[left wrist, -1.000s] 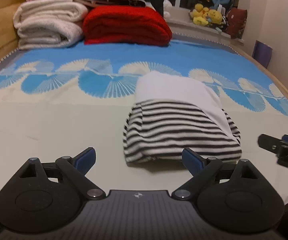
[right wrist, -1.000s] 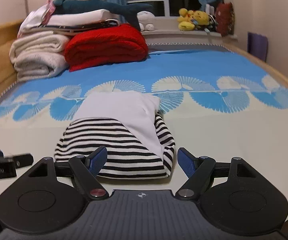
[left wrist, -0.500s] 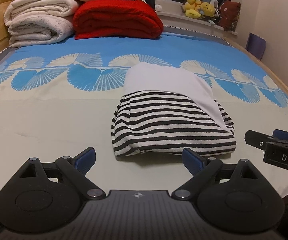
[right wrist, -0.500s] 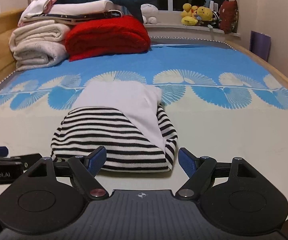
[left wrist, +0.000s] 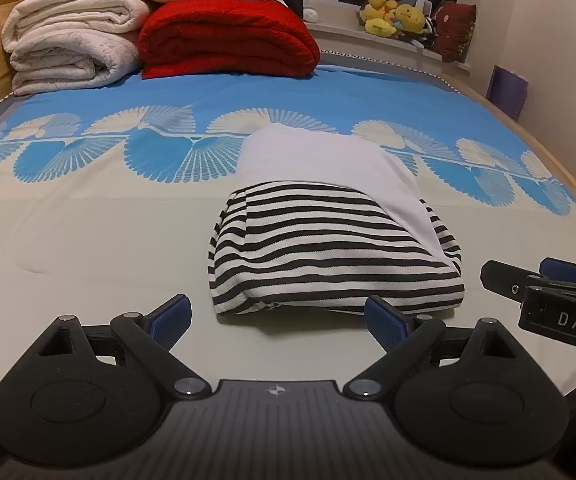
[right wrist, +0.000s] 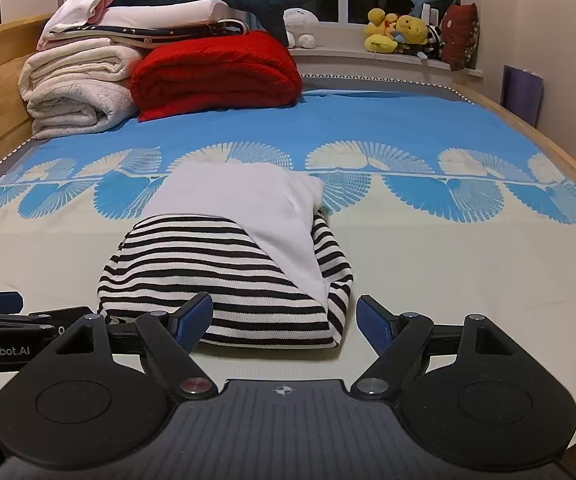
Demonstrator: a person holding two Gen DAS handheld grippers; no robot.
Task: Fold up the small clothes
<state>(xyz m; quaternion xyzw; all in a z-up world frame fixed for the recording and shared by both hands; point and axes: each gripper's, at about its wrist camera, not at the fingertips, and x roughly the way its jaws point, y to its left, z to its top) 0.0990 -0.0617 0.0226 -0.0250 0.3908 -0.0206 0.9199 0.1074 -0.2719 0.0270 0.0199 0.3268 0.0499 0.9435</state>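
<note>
Ahead of the left gripper point(left wrist: 277, 318), fingers spread wide and empty, lies the folded striped garment point(left wrist: 328, 260) on the bed point(left wrist: 87, 240), just beyond the right fingertip; from the right wrist, the right gripper point(right wrist: 283, 316), likewise wide and empty, frames the garment's point(right wrist: 215, 276) near edge.
</note>
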